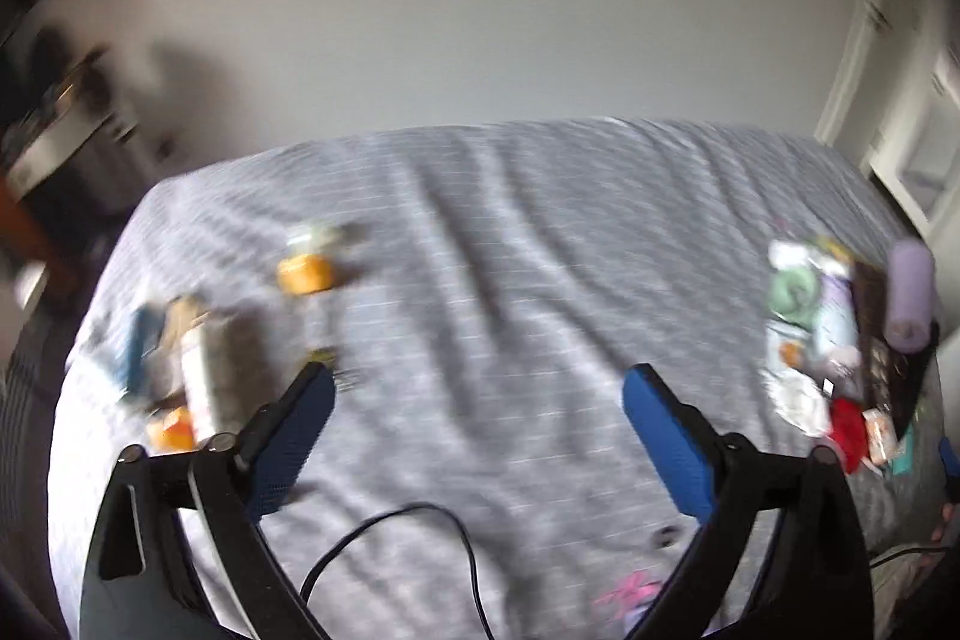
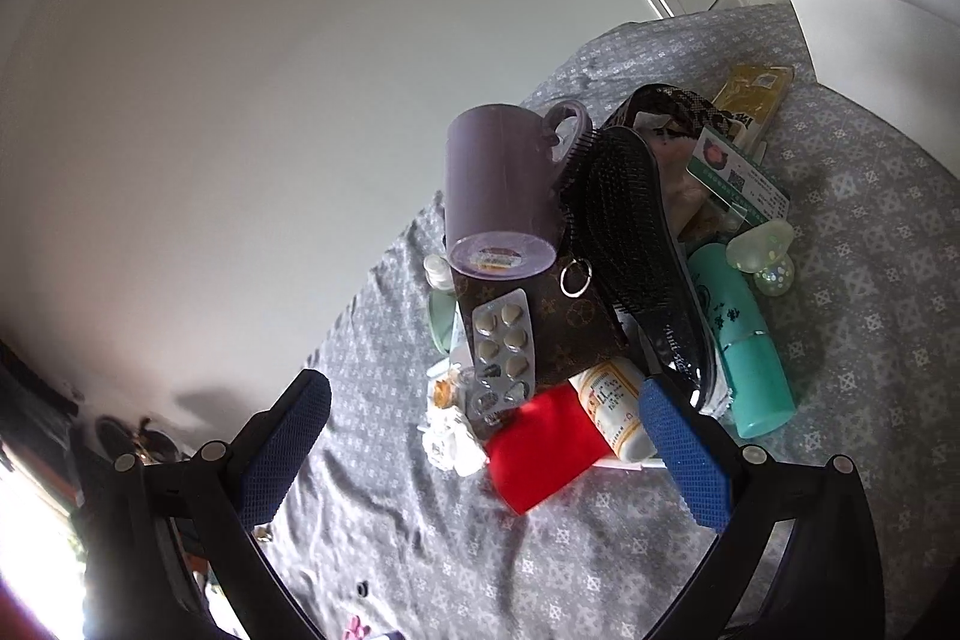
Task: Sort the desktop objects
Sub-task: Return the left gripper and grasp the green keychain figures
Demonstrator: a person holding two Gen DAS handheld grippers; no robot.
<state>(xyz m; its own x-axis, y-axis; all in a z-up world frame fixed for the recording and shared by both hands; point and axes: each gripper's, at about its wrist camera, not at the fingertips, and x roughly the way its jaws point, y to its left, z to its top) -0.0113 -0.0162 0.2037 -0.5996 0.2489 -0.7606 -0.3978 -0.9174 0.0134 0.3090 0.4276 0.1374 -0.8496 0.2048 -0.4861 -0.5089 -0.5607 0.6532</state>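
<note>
Left tongs point(image 1: 477, 388): I see them spread wide with nothing between the blue pads, over bare grey bedsheet point(image 1: 480, 232); the view is motion-blurred.
Left view, 9 o'clock: a blurred cluster of boxes and bottles point(image 1: 192, 364), an orange item point(image 1: 305, 273) beyond it.
Left view, 3 o'clock: the unsorted pile point(image 1: 840, 340).
Right tongs point(image 2: 485, 394): gaping, empty, aimed at the pile.
Between the tips: a red cup point(image 2: 549, 448) on its side, a blister pack point(image 2: 503, 352) at 12 o'clock from it.
Further out: a purple mug point(image 2: 501, 184) on its side atop a brown wallet point(image 2: 570, 328), a black hairbrush point(image 2: 636, 232) beside it, a teal bottle point(image 2: 747, 340) at 2 o'clock.
</note>
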